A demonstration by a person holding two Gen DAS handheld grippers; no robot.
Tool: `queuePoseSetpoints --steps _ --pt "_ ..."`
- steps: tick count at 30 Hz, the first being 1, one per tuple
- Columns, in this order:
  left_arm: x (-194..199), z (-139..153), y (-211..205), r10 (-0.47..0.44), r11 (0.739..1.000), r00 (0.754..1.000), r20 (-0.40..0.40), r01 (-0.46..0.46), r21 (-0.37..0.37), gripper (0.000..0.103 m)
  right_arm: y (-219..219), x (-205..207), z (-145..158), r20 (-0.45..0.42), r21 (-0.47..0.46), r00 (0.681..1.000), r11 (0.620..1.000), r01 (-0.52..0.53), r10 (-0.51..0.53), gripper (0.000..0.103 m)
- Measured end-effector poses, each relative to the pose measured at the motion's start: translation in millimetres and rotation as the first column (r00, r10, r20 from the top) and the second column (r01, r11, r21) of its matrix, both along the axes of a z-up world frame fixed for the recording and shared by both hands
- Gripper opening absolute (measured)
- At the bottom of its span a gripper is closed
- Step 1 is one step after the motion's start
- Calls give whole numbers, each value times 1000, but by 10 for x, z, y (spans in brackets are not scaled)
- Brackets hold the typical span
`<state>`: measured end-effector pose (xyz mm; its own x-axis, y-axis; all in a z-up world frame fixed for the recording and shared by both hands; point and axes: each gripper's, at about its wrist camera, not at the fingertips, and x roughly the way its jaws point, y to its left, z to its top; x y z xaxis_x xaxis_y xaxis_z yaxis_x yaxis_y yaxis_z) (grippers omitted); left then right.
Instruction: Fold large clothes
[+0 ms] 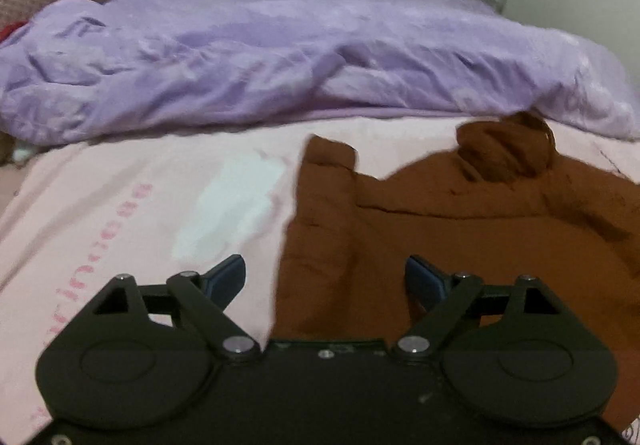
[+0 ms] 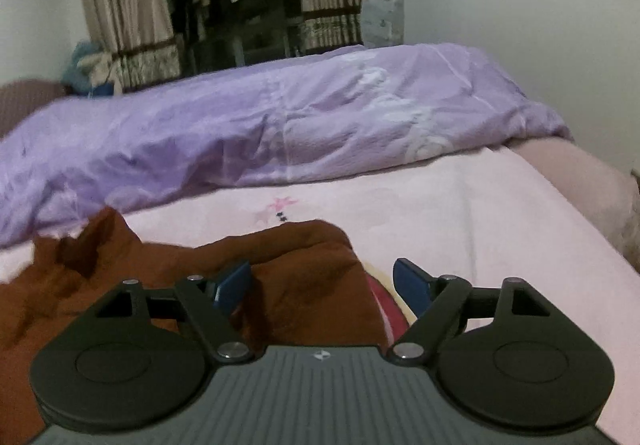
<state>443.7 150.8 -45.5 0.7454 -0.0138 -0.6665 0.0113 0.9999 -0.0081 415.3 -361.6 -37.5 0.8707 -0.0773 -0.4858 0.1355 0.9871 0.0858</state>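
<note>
1. One garment only: a rust-brown hooded top (image 1: 460, 241) lies spread on the pink bedsheet (image 1: 120, 213), hood bunched toward the lilac duvet (image 1: 260, 57).
2. Left gripper (image 1: 325, 279) spread wide, holding nothing, over the garment's edge.
3. Right gripper (image 2: 322, 283) likewise wide and unloaded.

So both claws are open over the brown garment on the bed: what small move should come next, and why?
Probably lower the left claw onto the near left edge of the brown garment and close on it. Its jaws stand open and hold nothing, and that edge lies right between them on the pink sheet. The right claw is open too, over the garment's right edge.
</note>
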Motion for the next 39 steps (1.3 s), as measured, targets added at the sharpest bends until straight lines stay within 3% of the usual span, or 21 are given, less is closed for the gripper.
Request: queuePoseSetpoints --steps 1,2,3,4,6,8,11,14,15,16,18,19,20,21,22,24,25,27,32,35,39 --pt "48 -48 -14 -15 1000 1000 0 15 -4 85 27 77 -30 -20 -26 1000 1000 1 -1 92" --pt "98 -89 -24 -17 1000 1000 1 17 -3 73 42 158 -68 -41 -44 999 999 0 -2 66" --pt "130 -127 -31 -14 1000 1000 4 14 -10 26 55 242 -110 -67 -57 998 998 -4 0 17" --pt "155 -148 -24 5 1000 1000 -4 -5 -23 13 50 336 -155 -106 -52 994 999 7 -12 5" --pt "125 -81 -8 49 998 998 36 -47 -48 10 -13 344 -160 -100 15 994 998 54 -52 6" --pt "-19 70 -40 62 998 989 133 -59 -33 10 -14 191 -36 7 26 996 996 86 -86 6" --pt "-50 149 -20 94 995 984 151 -86 -55 10 -15 115 59 65 52 992 993 104 -107 6" --pt "111 -128 -7 126 991 987 95 -123 -46 16 -3 280 -114 40 41 993 993 111 -112 6" --pt "181 -300 2 131 991 990 55 -128 -43 20 -7 393 -255 -17 28 993 993 116 -115 7" --pt "211 -435 5 134 990 990 50 -132 -42 24 -22 536 -430 -104 39 988 992 122 -118 8" --pt "164 -427 -29 149 989 985 84 -148 -17 29 44 575 -536 -116 8 985 992 128 -126 11" --pt "150 -366 -54 151 988 984 89 -152 7 38 114 566 -476 -109 -42 986 992 121 -125 14" --pt "137 -306 -78 162 985 982 93 -166 41 44 165 553 -435 -99 -86 987 989 121 -129 26" --pt "123 -262 -86 169 982 982 89 -175 69 58 202 535 -407 -94 -121 986 985 124 -136 42" --pt "89 -207 -80 180 978 980 85 -188 96 68 225 492 -364 -91 -151 985 979 134 -149 50" --pt "-41 -95 24 199 974 977 79 -206 94 78 219 301 -255 -45 -162 987 976 148 -157 78" --pt "-105 -42 100 233 968 971 47 -236 86 84 155 217 -205 -23 -146 989 979 144 -148 81" --pt "-274 51 223 249 967 968 25 -250 41 82 71 15 -133 -20 -109 992 986 123 -126 80" --pt "-781 145 244 176 984 984 15 -176 2 89 -51 -620 -23 22 -72 993 990 121 -120 85" --pt "-932 34 162 98 994 995 -22 -99 -53 99 -72 -877 -49 29 -27 994 994 104 -103 97" --pt "-900 -239 33 21 998 995 -94 -27 -61 103 -88 -924 -219 -34 32 997 997 64 -62 97"
